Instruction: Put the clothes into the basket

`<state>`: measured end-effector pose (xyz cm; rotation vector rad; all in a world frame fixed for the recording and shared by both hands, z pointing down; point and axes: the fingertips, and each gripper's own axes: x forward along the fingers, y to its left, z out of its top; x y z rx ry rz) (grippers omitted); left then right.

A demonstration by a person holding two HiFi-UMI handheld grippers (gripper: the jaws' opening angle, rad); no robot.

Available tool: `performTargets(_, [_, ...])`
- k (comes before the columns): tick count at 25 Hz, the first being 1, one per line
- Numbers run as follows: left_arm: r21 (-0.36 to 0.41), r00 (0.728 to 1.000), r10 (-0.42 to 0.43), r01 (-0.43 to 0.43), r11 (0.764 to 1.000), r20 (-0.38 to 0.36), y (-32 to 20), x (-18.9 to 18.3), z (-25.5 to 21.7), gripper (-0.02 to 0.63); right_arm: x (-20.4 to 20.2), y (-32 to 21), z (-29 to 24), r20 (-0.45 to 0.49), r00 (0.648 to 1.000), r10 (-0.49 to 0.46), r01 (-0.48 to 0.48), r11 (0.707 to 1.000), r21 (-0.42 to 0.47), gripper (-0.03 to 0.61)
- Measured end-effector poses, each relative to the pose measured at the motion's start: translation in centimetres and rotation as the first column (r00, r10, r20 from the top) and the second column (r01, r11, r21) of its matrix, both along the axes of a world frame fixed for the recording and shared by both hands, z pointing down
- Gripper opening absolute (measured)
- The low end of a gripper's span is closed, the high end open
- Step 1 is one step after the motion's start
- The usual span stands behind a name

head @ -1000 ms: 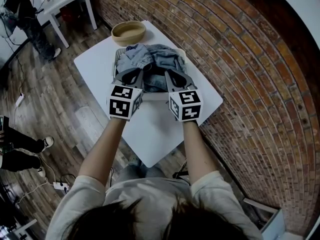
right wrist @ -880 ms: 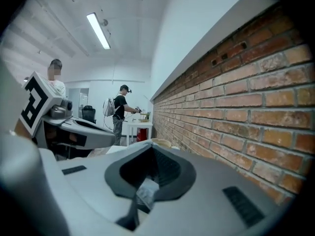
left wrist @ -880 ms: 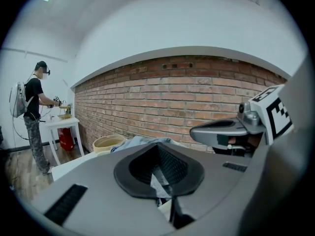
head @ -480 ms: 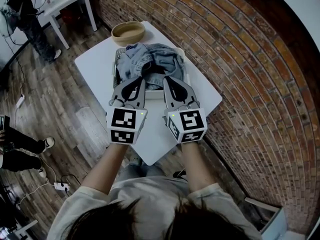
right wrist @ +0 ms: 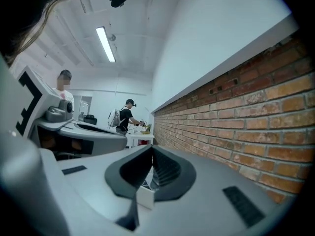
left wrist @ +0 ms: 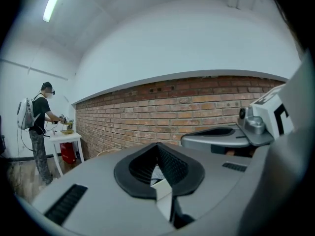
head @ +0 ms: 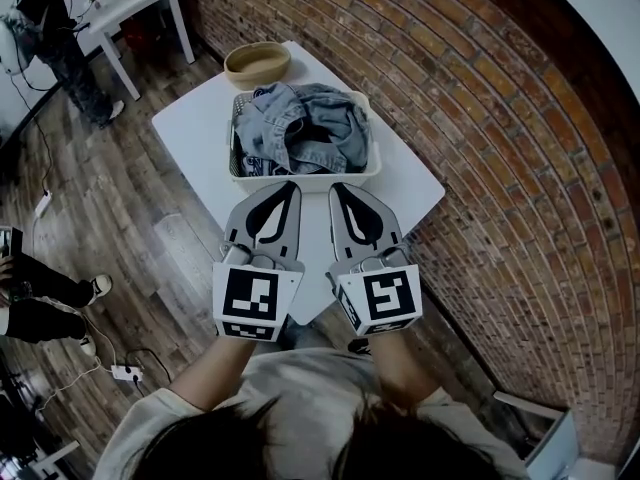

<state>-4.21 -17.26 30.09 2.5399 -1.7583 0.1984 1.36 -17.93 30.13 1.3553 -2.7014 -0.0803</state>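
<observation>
Two tongs are sitting shut w/ nothing between the jaws: left gripper [head: 287, 186] and right gripper [head: 337, 188] are hovering side by side over the near part of the table [head: 190, 138], at 6 o'clock of the basket [head: 305, 181], tips close to its front wall but not touching. Clothes [head: 310, 128], a heap of denim, are lying inside the basket, piling up to approx rim height. No loose garment is showing on the table, so the job is looking done or nearly so. A denim flap at 11 o'clock may be draping over the far rim; the head view isn't settling that. If it is, best to be opening one tong only, pinching the flap near its edge and tucking it inward, while steadying the basket w/ the other so it isn't sliding toward the wooden bowl [head: 257, 65] at 12 o'clock.
</observation>
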Motion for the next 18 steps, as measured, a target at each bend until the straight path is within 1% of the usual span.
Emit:
performTargets(5, [0.003, 1.000, 0.011, -0.011, 1.000, -0.009, 2.1, 0.3, -0.4, 0.008, 0.4, 2.2, -1.0, 0.000, 1.000, -0.005, 0.005, 1.000, 0.019, 0.009])
performTargets(7, [0.003, 1.000, 0.017, -0.017, 1.000, -0.026, 2.7, 0.4, -0.5, 0.008, 0.5, 3.0, -1.1, 0.001, 1.000, -0.004, 0.004, 1.000, 0.020, 0.008])
performTargets(10, [0.011, 0.999, 0.018, -0.018, 1.000, -0.036, 3.3, 0.2, -1.0, 0.008, 0.4, 3.9, -1.0, -0.014, 1.000, -0.007, 0.008, 1.000, 0.020, 0.006])
performTargets(14, [0.026, 1.000, 0.023, -0.022, 0.999, -0.015, 3.8, 0.1, -1.5, 0.008, 0.3, 4.4, -0.9, 0.010, 1.000, -0.017, 0.017, 1.000, -0.007, 0.006])
performTargets(18, [0.025, 1.000, 0.028, -0.028, 0.999, 0.000, 4.0, 0.5, -1.1, 0.008, 0.2, 4.5, -1.0, 0.010, 1.000, -0.022, 0.022, 1.000, -0.004, 0.006])
